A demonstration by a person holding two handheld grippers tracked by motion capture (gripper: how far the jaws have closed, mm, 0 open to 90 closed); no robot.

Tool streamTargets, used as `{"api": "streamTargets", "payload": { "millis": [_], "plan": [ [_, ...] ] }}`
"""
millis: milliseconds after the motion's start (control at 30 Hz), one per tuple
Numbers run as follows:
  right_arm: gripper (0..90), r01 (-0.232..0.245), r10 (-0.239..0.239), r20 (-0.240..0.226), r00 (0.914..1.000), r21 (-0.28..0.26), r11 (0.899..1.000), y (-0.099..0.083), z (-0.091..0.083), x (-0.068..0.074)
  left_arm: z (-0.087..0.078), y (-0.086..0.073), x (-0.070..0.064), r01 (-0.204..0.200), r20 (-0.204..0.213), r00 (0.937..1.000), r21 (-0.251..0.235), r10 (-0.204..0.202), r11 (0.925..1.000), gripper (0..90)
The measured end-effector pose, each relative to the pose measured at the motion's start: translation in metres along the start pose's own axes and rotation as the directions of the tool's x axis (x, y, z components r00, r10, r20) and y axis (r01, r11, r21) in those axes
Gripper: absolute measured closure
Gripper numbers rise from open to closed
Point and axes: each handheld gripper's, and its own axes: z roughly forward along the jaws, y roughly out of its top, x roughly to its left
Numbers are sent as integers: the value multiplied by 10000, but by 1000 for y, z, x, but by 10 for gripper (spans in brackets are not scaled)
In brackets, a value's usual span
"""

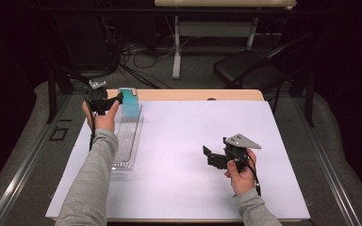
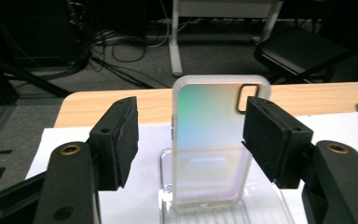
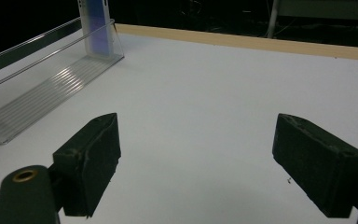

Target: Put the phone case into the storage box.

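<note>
Phone case: translucent, frosted rim, iridescent back going from teal-green at the upper left through pale pink and cream lower down. Rounded corners; dark-edged camera cutout at upper right as the left gripper view shows it. Stands upright, on end, in the far end of a clear plastic tray. From above it reads as a teal block; in the right gripper view it looks bluish-violet, seen nearly edge-on.

Tray: long, narrow, ribbed floor, low clear walls. Lies lengthwise along the left side of the white table cover, far end near the bare wooden edge.

Left gripper: jaws spread, one pad to each side of the case. The right pad overlaps the case's edge in the picture; contact cannot be told. The left pad stands clear with a gap. Not clamped. In the high view it sits at the case's top, hand below it.

Right gripper: jaws wide apart, holding nothing, over bare white cover. In the high view it is at the right of the table, well apart from the tray.
</note>
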Motion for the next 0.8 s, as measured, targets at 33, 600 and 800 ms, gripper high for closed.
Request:
{"api": "streamTargets", "payload": {
  "millis": [33,600,800],
  "plan": [
    [148,-8,8,-6,10000,-17,10000,0,0,0,-1,0,0,47,139,9999,-63,-46,10000,357],
    [148,267,-267,-71,9996,-87,9996,1,-2,0,-32,1,-6,-504,1712,9838,-223,535,9985,222],
    [148,269,-269,-157,9995,-34,9996,1,2,0,-45,0,-10,-877,2209,9707,-420,948,9953,181]
  ]
}}
